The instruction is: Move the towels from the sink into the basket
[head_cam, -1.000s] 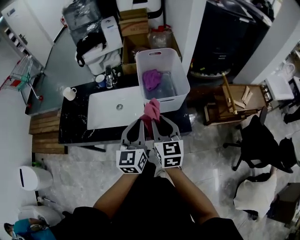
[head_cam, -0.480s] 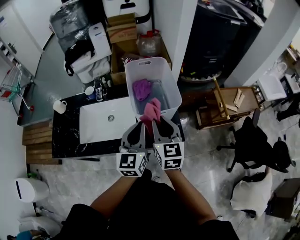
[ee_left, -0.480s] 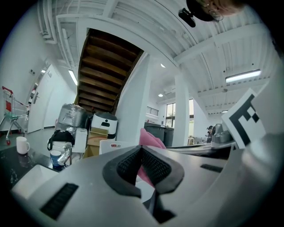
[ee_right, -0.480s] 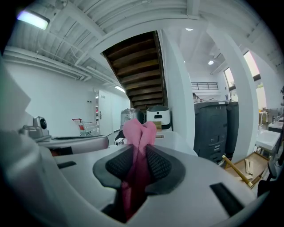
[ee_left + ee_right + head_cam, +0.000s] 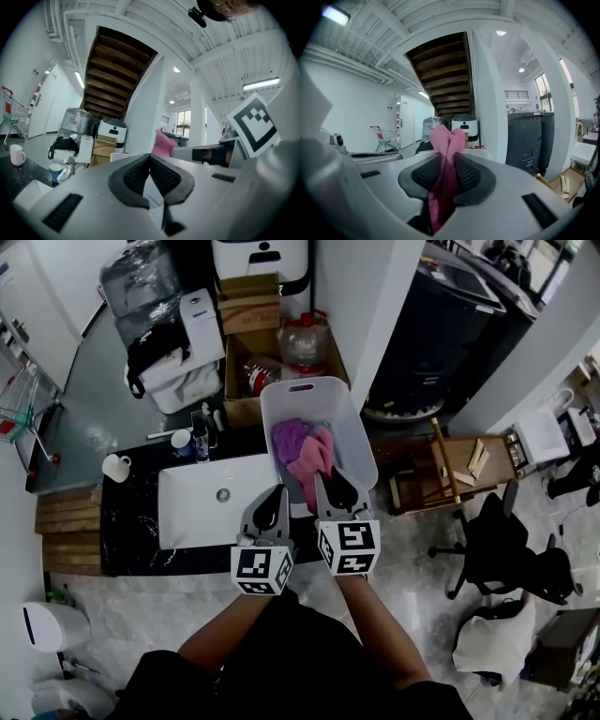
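The fingers of the right gripper (image 5: 446, 154) were clamped on a pink towel (image 5: 447, 137), a fold of cloth bunched up above the pads and the rest trailing down between them. The fingers of the left gripper (image 5: 149, 158) were together at their tips with nothing between them. From above, the two grippers stood side by side in front of the person, the right one reaching over the near rim of the white basket (image 5: 354, 439), so that the pink towel lay inside it, beside a purple towel (image 5: 287, 436) already in there; whether the pink one rested on the bottom could not be told. The white sink (image 5: 199, 512), set in the dark surface (image 5: 126, 521) just left of the basket, showed only its drain and no cloth. By that reading the task was nearly done: one towel delivered, the second over the basket and needing only to be let go, and nothing left to fetch as far as could be seen. The right gripper view alone showed the grip on the cloth; the head view alone showed the basket's contents and the bare sink, while the left gripper view caught just the pink tip beyond its own fingers.
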Demonstrator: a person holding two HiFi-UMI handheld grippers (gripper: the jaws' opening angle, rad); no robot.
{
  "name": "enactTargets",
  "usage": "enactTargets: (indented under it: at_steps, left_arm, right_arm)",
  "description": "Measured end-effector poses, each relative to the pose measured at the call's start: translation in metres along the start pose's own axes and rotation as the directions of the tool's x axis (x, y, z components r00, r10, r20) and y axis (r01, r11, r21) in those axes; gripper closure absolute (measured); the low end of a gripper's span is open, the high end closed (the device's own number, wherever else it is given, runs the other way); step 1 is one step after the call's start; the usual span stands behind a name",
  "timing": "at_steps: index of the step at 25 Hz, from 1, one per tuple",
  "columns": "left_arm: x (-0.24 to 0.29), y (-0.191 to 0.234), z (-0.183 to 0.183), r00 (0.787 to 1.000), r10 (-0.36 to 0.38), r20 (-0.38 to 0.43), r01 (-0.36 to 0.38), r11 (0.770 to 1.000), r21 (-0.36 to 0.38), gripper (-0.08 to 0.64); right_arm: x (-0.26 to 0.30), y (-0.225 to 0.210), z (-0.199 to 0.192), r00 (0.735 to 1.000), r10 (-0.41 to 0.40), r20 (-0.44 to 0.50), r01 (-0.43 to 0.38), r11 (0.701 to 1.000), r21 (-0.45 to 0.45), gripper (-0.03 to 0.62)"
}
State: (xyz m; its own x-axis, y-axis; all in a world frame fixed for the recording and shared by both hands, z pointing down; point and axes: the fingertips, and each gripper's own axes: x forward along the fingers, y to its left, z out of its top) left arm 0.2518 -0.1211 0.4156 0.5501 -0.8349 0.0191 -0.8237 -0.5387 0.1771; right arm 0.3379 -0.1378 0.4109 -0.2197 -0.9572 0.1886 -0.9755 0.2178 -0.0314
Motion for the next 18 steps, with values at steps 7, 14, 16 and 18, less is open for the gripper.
enactTargets:
  at_steps: [7, 14, 16, 18]
  left_arm:
    - [0.033, 0.043, 0.016, 1.0, -0.008, 0.03, 0.009, 0.999, -0.043, 0.555]
    - [0.055, 0.068, 0.016, 0.999, -0.03, 0.012, 0.031, 0.997, -0.066, 0.555]
    - [0.057, 0.074, 0.014, 1.0, -0.027, 0.007, 0.028, 0.997, -0.073, 0.555]
    - [0.062, 0.084, 0.012, 1.0, -0.017, 0.004, 0.018, 0.996, -0.084, 0.555]
  right_arm:
    - [0.055, -0.011, 0.007, 0.999, -0.036, -0.03, 0.037, 0.999, 0.03, 0.492]
    - [0.111, -0.017, -0.008, 0.995, -0.049, -0.087, 0.059, 0.992, 0.111, 0.491]
    - [0.12, -0.016, -0.008, 0.994, -0.047, -0.101, 0.057, 0.993, 0.099, 0.491]
    - [0.13, -0.015, -0.008, 0.993, -0.042, -0.111, 0.051, 0.995, 0.082, 0.491]
